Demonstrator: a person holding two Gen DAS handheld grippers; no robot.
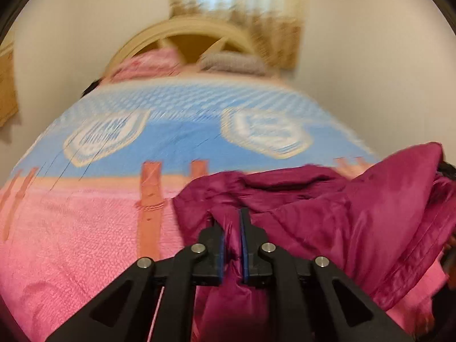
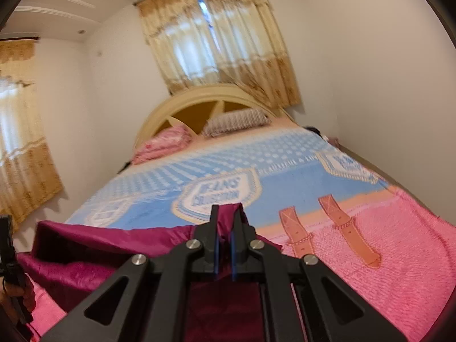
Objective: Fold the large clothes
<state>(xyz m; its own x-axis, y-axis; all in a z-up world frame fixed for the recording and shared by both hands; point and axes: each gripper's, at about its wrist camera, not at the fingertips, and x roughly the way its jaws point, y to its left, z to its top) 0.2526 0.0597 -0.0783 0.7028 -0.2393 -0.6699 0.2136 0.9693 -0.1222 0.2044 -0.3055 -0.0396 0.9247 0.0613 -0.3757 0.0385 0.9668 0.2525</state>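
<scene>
We are clamping the left gripper on a pinch of the magenta garment, its blue pads pressed into the satin, and the right gripper is likewise closed tight on another fold of the same cloth. The garment is hanging slack between our two claws, bunched over the near pink end of the bed cover. To do this step well, we are aiming to draw the two held points apart evenly until the edge between them pulls taut, keeping both at one height. Its long axis is probably running across the bed's foot, though the crumpling hides which end is which.
</scene>
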